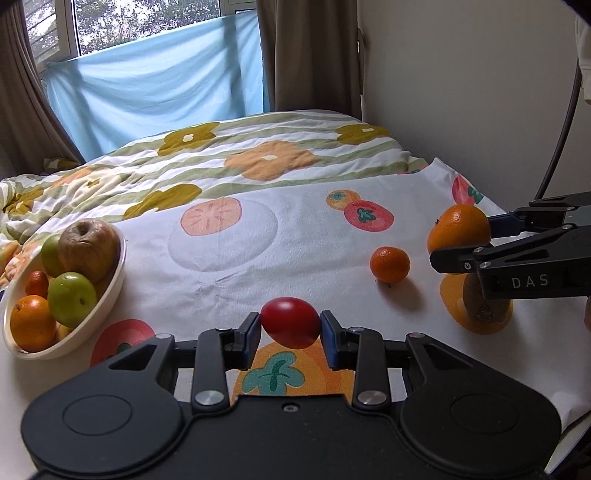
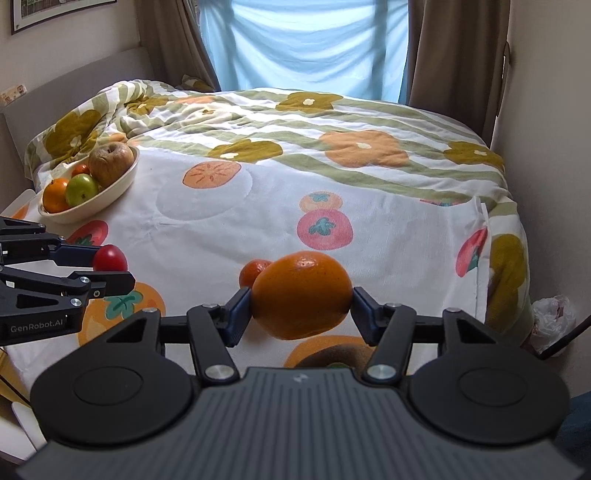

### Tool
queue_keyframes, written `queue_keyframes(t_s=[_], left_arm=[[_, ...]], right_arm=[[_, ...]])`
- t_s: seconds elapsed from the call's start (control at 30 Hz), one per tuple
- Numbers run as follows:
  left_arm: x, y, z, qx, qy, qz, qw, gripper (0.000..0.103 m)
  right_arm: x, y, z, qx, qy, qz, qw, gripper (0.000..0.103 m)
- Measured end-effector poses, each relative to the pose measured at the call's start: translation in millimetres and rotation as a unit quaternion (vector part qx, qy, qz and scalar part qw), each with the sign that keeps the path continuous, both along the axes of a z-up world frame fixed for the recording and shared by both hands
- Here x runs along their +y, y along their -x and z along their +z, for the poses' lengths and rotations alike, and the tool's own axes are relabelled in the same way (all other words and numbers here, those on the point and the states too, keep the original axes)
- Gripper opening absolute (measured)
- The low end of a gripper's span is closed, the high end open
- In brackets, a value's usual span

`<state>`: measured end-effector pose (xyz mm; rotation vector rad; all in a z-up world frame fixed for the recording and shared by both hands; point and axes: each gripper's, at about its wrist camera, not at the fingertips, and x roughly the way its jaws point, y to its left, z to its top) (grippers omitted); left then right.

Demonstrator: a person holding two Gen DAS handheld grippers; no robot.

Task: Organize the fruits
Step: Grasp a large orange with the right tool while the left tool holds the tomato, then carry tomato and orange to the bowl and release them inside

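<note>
So my left gripper clamps one red tomato, my right gripper clamps one big orange; one mandarin, one kiwi loose; one bowl.

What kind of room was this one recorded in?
Most likely a bedroom: a bed with a flowered quilt, brown curtains at a window, and a headboard against the wall.

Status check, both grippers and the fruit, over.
Left gripper shut on red tomato. Right gripper shut on big orange. Bowl far left; small orange, kiwi still on cloth.
</note>
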<state>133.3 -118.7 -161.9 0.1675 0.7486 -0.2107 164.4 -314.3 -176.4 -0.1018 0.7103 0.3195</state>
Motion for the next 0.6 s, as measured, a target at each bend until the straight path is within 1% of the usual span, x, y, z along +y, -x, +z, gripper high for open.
queue_keyframes(t_s=[0.3,0.43,0.6], left_arm=[[32.9,20.6,48.1,-0.027,0.003,0.036,0.999,0.038],[58.9,30.4,65.7,-0.037,0.011,0.059,0.9975,0.038],[96.7,31.0,78.9,-0.047,0.015,0.078,0.9957,0.038]], right_arm=[[22.6,11.6,42.8,-0.017,-0.012,0.008,1.0,0.073],[44.2,18.3,60.4,-0.021,-0.017,0.023,0.999,0.073],[83.4,20.5,75.6,-0.029,-0.02,0.04,0.999,0.073]])
